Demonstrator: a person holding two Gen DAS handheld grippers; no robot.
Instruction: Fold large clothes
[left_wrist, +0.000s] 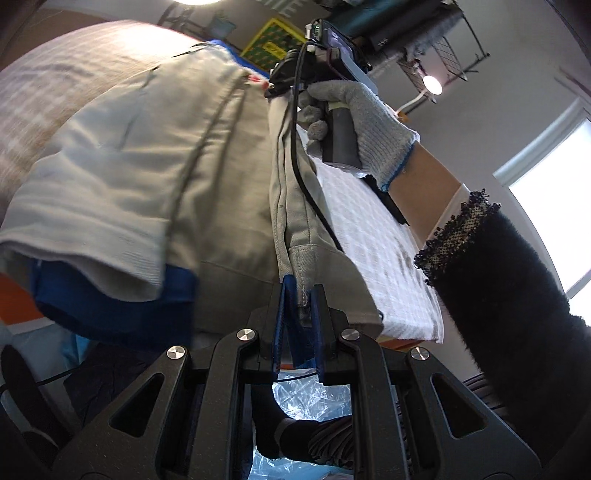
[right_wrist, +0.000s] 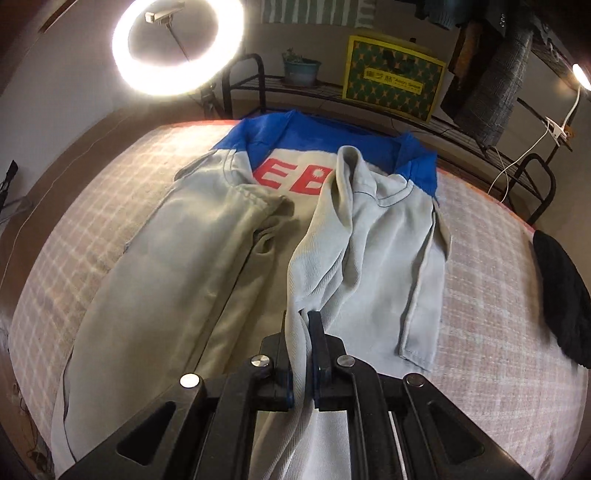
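Here, nearest the right wrist camera, the right gripper (right_wrist: 300, 321) is clenched on a bunched fold of the grey work jacket (right_wrist: 207, 251), which runs up between its jaws. From there the jacket spreads toward 12 o'clock across the checked bedcover (right_wrist: 491, 258), with its blue yoke (right_wrist: 295, 129) and red lettering (right_wrist: 291, 177) at the far end. One grey sleeve (right_wrist: 373, 221) lies folded over the body at 1 o'clock.

In the left wrist view, the left gripper (left_wrist: 298, 295) is clenched on a seamed edge of the same jacket. The edge rises taut toward 12 o'clock, where a grey-gloved hand (left_wrist: 365, 125) holds the other tool.

Beyond the bed, a metal rack (right_wrist: 258, 85) carries containers:
- A teal pot (right_wrist: 301, 72) at 12 o'clock holds a small plant.
- A yellow-and-green carton (right_wrist: 393, 83) at 1 o'clock is closed; its contents cannot be told.

A ring light (right_wrist: 177, 48) glows at 11 o'clock.
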